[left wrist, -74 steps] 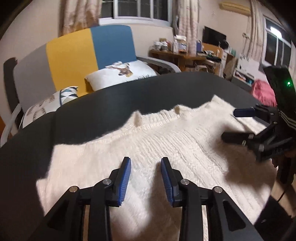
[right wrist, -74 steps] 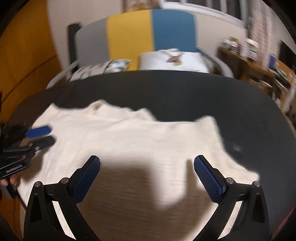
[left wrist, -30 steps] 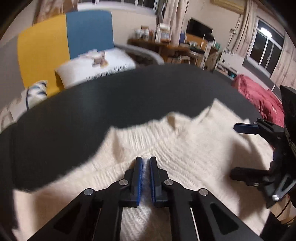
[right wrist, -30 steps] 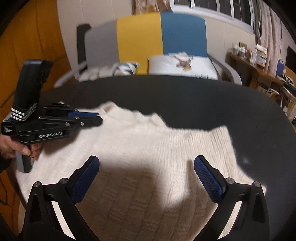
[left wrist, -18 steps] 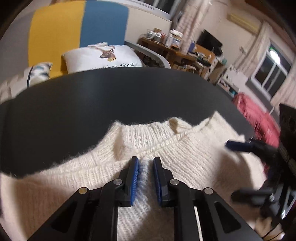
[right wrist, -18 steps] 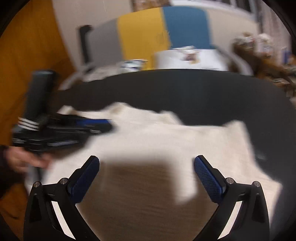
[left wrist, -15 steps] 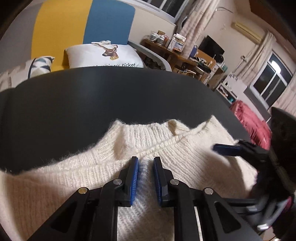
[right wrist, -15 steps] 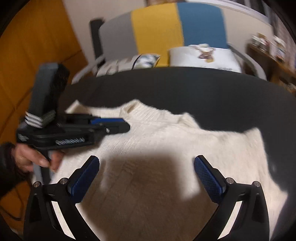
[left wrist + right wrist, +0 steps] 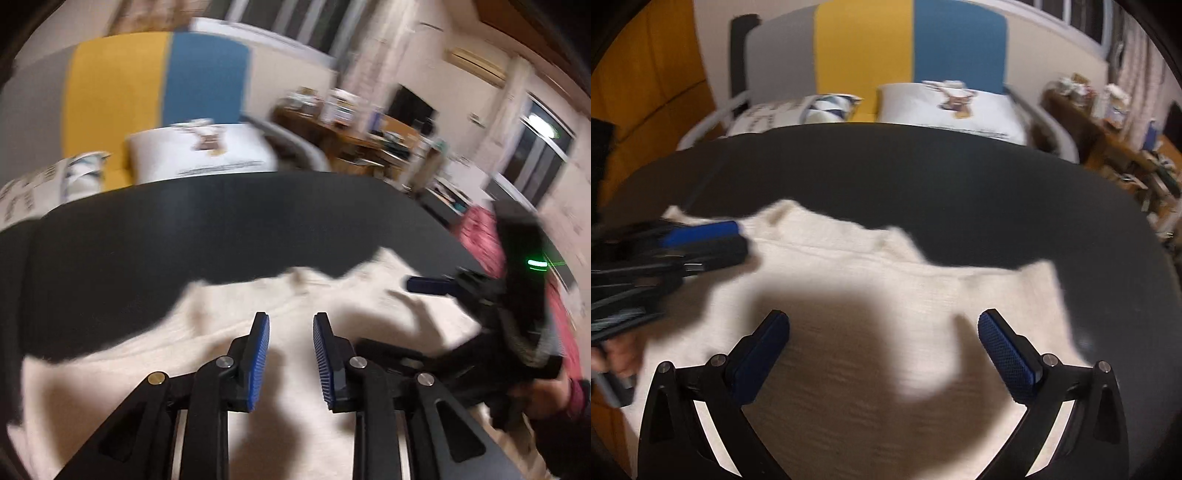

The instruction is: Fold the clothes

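Observation:
A cream knitted sweater [image 9: 221, 332] lies spread flat on the dark round table [image 9: 184, 229], collar toward the far side. My left gripper [image 9: 291, 321] hovers just above the cloth behind the collar. Its jaws are opening and nothing sits between the blue pads. From the right wrist view the sweater [image 9: 886, 280] fills the near half of the table [image 9: 923, 184], and the left gripper [image 9: 701, 240] reaches in from the left near the collar. My right gripper [image 9: 883, 321] stands wide open over the sweater's middle, holding nothing. The left wrist view shows the right gripper [image 9: 406, 317] over the sweater's right side.
Behind the table stands a sofa [image 9: 905, 44] with grey, yellow and blue back panels and two printed pillows [image 9: 953, 103]. A cluttered wooden desk [image 9: 362, 136] and a red cloth [image 9: 480, 236] are to the right. A hand [image 9: 543, 395] holds the right gripper.
The left jaws, earlier pinched on the knit behind the collar, have parted and let it go, and the gripper has pulled back and up. The right gripper stays wide open, shifted slightly.

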`<state>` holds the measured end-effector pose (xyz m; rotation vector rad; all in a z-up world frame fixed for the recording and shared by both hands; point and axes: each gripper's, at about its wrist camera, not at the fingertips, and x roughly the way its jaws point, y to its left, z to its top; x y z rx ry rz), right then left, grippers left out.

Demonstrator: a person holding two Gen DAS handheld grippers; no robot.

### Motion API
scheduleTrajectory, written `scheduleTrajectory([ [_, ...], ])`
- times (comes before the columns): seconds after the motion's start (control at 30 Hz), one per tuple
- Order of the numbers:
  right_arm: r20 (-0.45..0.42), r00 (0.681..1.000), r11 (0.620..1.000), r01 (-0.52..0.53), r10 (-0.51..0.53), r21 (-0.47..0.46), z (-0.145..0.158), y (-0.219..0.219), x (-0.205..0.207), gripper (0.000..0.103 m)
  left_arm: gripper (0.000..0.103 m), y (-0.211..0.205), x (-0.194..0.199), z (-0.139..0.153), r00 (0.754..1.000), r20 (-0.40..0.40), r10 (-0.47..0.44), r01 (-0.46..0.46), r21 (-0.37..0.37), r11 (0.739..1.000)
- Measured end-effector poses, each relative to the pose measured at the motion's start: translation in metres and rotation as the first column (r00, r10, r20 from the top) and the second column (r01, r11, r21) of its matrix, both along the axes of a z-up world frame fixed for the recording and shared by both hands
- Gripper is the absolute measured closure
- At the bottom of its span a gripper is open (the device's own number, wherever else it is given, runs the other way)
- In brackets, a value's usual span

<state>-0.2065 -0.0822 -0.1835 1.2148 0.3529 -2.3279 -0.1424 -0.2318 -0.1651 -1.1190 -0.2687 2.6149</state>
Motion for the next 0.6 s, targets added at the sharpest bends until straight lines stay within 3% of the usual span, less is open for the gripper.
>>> scheduleTrajectory([
  [0.1, 0.037, 0.998, 0.999, 0.042, -0.043, 0.028, -0.012, 0.012, -0.010, 0.000, 0.079, 0.024, -0.022, -0.016, 0.995, 0.075, -0.070, 0.073, -0.045, 0.996],
  [0.17, 0.091, 0.995, 0.999, 0.046, -0.044, -0.016, -0.023, 0.019, -0.014, 0.000, 0.077, 0.025, -0.039, -0.039, 0.989, 0.142, -0.032, 0.040, -0.056, 0.998],
  [0.27, 0.063, 0.997, 0.999, 0.040, -0.038, -0.037, -0.028, 0.022, -0.010, 0.000, 0.078, 0.012, -0.046, -0.043, 0.987, 0.157, 0.025, -0.034, 0.053, 0.998],
  [0.43, 0.046, 0.999, 0.998, 0.028, -0.025, -0.063, -0.027, 0.024, -0.006, 0.000, 0.078, 0.004, -0.021, -0.027, 0.992, 0.101, 0.075, -0.078, 0.020, 0.997],
  [0.6, -0.016, 0.999, 0.999, 0.033, -0.033, -0.037, -0.006, 0.021, 0.016, 0.000, 0.076, -0.031, 0.026, -0.005, 0.979, 0.022, 0.202, -0.201, -0.043, 0.979],
])
